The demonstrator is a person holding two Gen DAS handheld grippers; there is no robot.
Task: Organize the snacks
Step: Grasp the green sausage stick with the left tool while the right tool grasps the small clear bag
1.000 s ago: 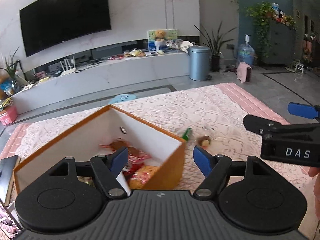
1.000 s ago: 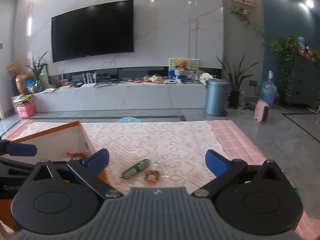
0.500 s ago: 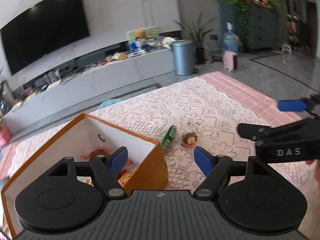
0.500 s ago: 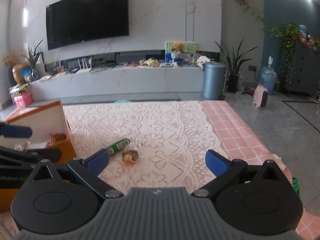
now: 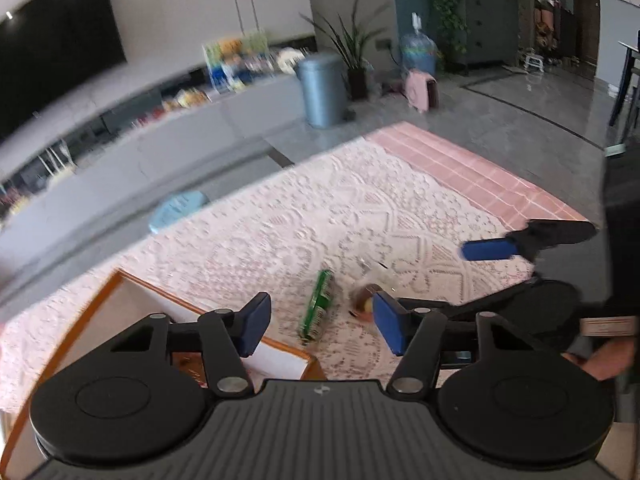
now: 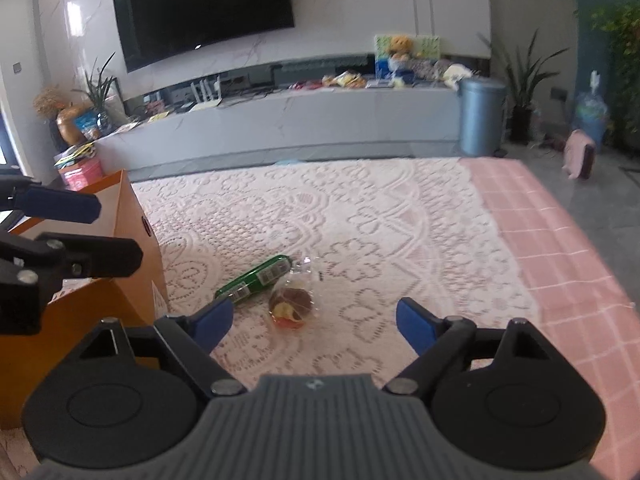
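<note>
Now both claws have dropped closer to the lace cloth (image 6: 360,208) since a second ago. Left gripper (image 5: 320,324) and right gripper (image 6: 314,320) have just been closing, yet stand spread, nothing between them. Two snacks lie ahead: one green stick (image 6: 256,278), one clear-wrapped sweet (image 6: 292,304), beside one orange box (image 6: 132,280).

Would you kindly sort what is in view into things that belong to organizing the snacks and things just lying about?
Belongs to the job:
- green snack stick
- clear-wrapped snack
- orange box
- lace tablecloth

Just lying about:
- blue bin
- television
- potted plant
- water jug
</note>
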